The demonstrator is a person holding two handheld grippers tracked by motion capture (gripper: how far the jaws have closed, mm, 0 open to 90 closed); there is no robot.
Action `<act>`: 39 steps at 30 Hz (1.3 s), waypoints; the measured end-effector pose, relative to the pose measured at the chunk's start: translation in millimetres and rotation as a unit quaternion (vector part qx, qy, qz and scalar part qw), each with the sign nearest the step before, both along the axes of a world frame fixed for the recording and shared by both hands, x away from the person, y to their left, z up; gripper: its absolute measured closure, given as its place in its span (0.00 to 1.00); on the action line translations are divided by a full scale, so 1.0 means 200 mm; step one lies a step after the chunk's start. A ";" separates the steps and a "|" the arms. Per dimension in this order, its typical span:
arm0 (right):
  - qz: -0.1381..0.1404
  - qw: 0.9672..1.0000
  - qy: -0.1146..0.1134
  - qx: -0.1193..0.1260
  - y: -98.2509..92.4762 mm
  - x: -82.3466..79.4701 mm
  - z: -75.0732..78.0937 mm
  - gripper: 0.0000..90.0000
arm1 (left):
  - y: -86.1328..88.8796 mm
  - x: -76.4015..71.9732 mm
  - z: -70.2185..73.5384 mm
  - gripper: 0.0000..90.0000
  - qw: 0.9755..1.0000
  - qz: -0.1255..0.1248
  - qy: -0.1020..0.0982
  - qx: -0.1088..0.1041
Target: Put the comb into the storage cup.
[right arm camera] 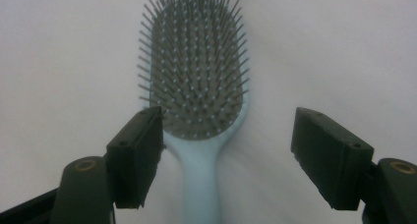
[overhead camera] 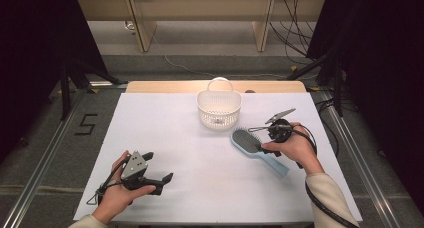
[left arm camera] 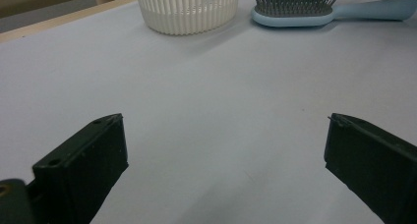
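At the left, the left gripper (overhead camera: 150, 170) rested low over the white desk (overhead camera: 170, 153) near its front edge, its jaws spread wide with nothing but bare desk between them; it had no part in the grasp and was best kept parked there, out of the way. Further along, toward the back of the desk, stood the white slatted basket (overhead camera: 219, 109), upright, its handle raised, and just in front of it to the right lay the pale blue hairbrush (overhead camera: 256, 150), bristles up, head toward the basket and handle pointing back toward the desk's right front.

The right gripper (right arm camera: 227, 145) hovered over the neck of the brush, where the head narrows into the handle. Its jaws stood well open on either side: the left one looked close against the brush's edge, the right one well clear, so nothing was gripped yet.

The step in hand looked like taking up the brush, likely for the basket. To do it well, the gripper wanted shifting slightly so the neck sat centred between the jaws, then lowering until they flanked the solid plastic below the bristles. Closing on the bristles would give a springy, slipping hold; closing off-centre would skid the brush sideways across the smooth desk.
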State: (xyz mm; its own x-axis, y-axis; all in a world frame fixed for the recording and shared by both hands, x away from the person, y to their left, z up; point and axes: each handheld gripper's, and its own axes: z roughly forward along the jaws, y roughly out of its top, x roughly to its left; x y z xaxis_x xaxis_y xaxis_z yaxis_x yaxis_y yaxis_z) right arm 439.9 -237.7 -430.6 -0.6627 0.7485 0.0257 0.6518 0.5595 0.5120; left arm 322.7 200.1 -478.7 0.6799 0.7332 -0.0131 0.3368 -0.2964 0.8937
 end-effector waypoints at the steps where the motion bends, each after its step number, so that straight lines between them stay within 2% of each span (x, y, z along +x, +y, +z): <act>1: 0.002 1.000 0.006 -0.004 0.00 0.00 -0.01 0.33 | 0.00 0.00 0.00 0.02 1.000 0.000 0.000 0.000; 7: 0.015 0.998 0.044 -0.032 0.01 0.00 -0.05 0.33 | 0.00 0.00 0.00 0.02 1.000 -0.001 -0.001 0.001; 12: 0.029 0.996 0.066 -0.048 0.03 0.00 -0.08 0.36 | 0.00 0.00 0.00 0.02 1.000 -0.002 0.000 0.001; 15: 0.035 0.995 0.074 -0.051 0.05 0.00 -0.10 0.38 | 0.00 0.00 0.00 0.02 1.000 -0.002 -0.001 0.000; 25: 0.045 0.989 0.108 -0.086 0.10 0.02 -0.12 0.43 | 0.00 0.00 0.00 0.02 1.000 -0.002 0.000 0.000; 36: 0.043 0.987 0.113 -0.104 0.13 0.04 -0.13 0.48 | 0.00 0.00 0.00 0.02 1.000 -0.001 0.001 -0.001; 39: 0.040 0.986 0.110 -0.117 0.14 0.04 -0.13 0.51 | 0.00 0.00 0.00 0.02 1.000 -0.001 0.001 -0.001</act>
